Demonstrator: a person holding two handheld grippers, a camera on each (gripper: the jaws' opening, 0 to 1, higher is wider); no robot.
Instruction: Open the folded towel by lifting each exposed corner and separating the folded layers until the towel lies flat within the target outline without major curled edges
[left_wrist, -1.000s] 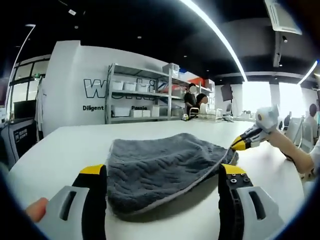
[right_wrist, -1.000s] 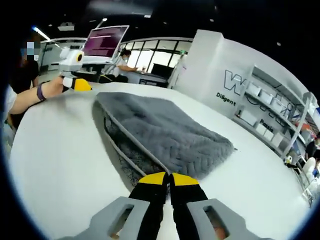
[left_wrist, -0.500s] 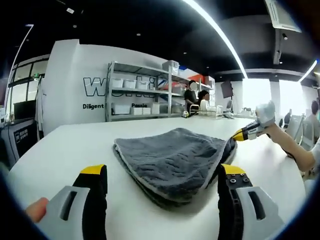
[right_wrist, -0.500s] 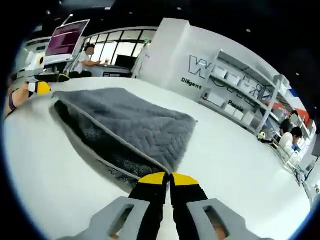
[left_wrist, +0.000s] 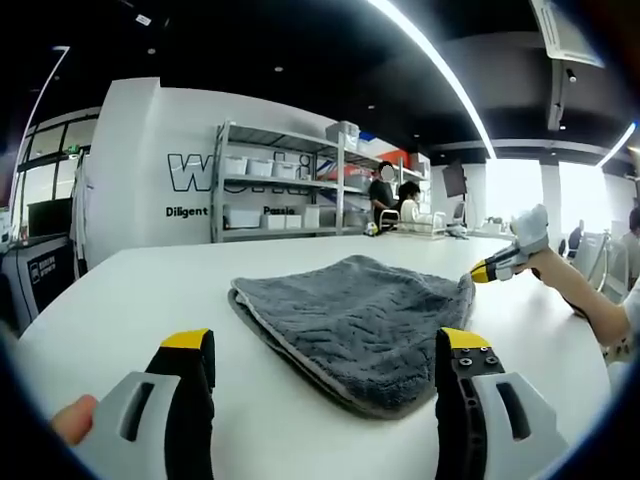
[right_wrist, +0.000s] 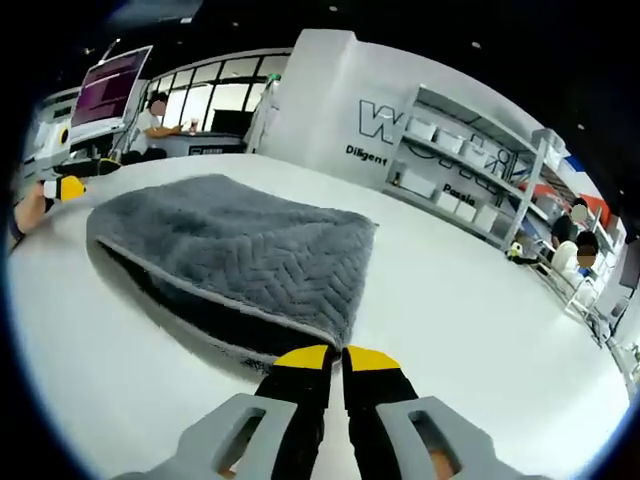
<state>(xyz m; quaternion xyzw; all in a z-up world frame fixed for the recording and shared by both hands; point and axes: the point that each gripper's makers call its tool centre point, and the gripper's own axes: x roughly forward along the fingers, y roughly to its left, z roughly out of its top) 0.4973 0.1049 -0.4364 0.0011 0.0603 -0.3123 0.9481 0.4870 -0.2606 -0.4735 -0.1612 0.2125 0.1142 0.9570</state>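
Towel (left_wrist: 355, 320) top layer, raised a second ago, now lower on the mid-tabletop (left_wrist: 150, 290), folded; right gripper (right_wrist: 335, 357) pinching its corner, left gripper (left_wrist: 325, 350) spread: risk, hem slipping out or the layers dragging together.

The left gripper view looks low across the tabletop (left_wrist: 120, 290) toward the shelving (left_wrist: 280, 185), the towel (left_wrist: 360, 315) near. The right gripper view sits close at the towel's (right_wrist: 240, 255) corner, facing the same shelving (right_wrist: 470, 165); both share towel and tabletop (right_wrist: 450, 310).
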